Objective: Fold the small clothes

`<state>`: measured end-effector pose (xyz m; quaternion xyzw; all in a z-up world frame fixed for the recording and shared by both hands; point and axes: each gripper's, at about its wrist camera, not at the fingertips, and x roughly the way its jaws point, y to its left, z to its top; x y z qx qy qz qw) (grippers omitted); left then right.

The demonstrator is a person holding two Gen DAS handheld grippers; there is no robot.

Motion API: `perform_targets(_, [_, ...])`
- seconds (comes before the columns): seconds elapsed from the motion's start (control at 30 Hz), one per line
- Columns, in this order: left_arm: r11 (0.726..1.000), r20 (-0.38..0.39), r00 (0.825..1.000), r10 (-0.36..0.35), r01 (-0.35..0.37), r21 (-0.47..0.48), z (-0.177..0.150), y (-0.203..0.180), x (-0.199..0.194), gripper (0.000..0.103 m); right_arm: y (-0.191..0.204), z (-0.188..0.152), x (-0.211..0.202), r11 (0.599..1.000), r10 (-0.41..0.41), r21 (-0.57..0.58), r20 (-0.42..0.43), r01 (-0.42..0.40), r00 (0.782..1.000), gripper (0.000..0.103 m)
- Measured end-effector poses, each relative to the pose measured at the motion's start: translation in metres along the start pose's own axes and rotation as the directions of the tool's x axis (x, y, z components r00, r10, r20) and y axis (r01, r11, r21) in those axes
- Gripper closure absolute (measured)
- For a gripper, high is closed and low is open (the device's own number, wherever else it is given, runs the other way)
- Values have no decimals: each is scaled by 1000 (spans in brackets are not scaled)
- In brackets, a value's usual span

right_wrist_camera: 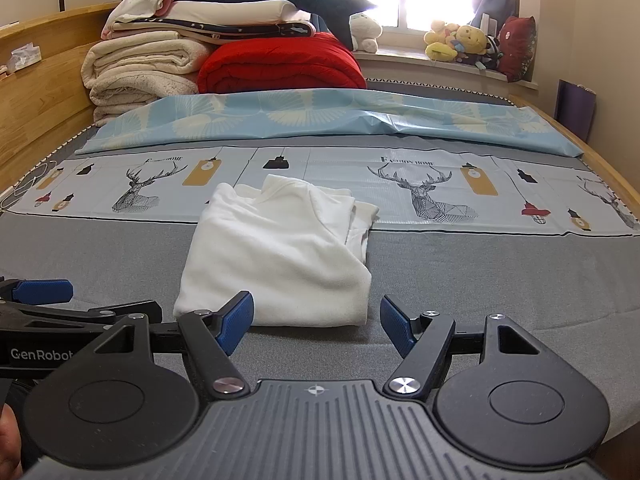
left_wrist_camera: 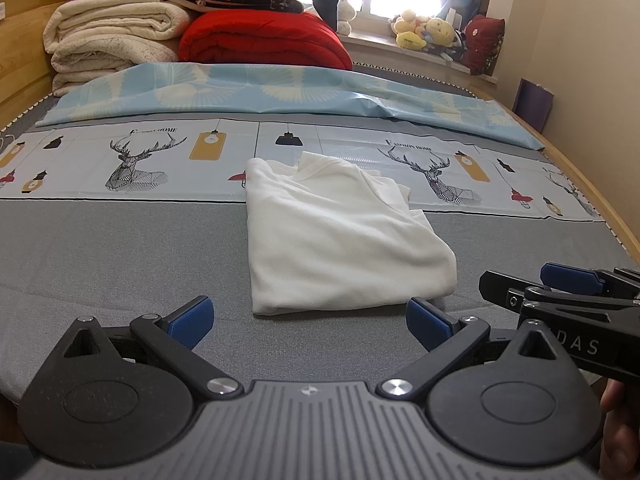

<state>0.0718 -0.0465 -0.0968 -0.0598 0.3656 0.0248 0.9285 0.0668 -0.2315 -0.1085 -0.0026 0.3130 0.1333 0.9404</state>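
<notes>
A small white garment (left_wrist_camera: 340, 236) (right_wrist_camera: 280, 256) lies folded into a rough rectangle on the grey mattress (left_wrist_camera: 120, 248), its collar end on the printed sheet. My left gripper (left_wrist_camera: 310, 318) hovers just short of its near edge, jaws wide open, nothing between the blue pads (left_wrist_camera: 196, 318). My right gripper (right_wrist_camera: 316, 322) sits open too, at the garment's near right corner, pads (right_wrist_camera: 236, 320) apart from the cloth. Each gripper shows in the other's view: the right gripper (left_wrist_camera: 560, 292) at the right edge, the left gripper (right_wrist_camera: 44, 292) at the left edge.
A deer-print sheet (left_wrist_camera: 140, 160) and a pale blue sheet (left_wrist_camera: 280, 92) cross the bed behind the garment. Folded cream blankets (left_wrist_camera: 108, 40) and a red duvet (left_wrist_camera: 264, 40) are stacked at the head. Plush toys (left_wrist_camera: 428, 32) line the windowsill. A wooden frame (left_wrist_camera: 600, 200) borders the right side.
</notes>
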Motion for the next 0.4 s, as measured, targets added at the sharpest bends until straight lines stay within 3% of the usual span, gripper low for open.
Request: perform_targets(0.4, [1000, -3, 1000, -1, 1, -1, 0, 1, 0, 1, 0, 0, 0, 1000, 0, 0, -1, 0, 1000, 32])
